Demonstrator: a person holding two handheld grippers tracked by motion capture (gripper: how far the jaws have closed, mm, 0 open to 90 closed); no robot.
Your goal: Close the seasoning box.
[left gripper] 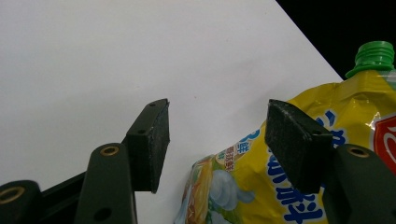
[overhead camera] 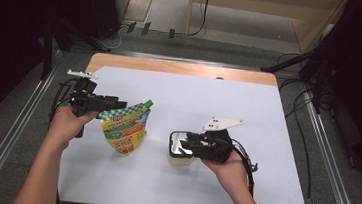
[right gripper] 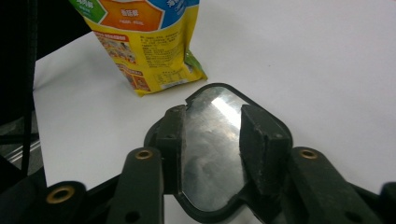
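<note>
High view, from the near side of the table (overhead camera: 210, 92): a person works two hand-held grippers over a white sheet. The left gripper (overhead camera: 118, 104) sits level at the top corner of a yellow pouch (overhead camera: 125, 127). The pouch stands left of centre, its green cap (overhead camera: 149, 102) on. The right gripper (overhead camera: 181, 145) hangs over a small tub (overhead camera: 179, 159) that rests on the sheet right of the pouch, near it but apart.

Left gripper view: the jaws stand apart. The pouch's upper edge reaches into the gap from the side of one pad (left gripper: 292, 140), and bare sheet shows between the pouch and the other pad, so I see no squeeze on it. Right gripper view: the pads (right gripper: 259, 144) are spread over the tub's shiny top with nothing clamped between them. Whether they touch that top I cannot tell.

By my reading the job is at an early or in-between point. Both things stand on the table and neither is lifted or held. The pouch is capped and the tub looks covered. What seems left is a real grip on the pouch, then whatever is to be done with pouch and tub together.
</note>
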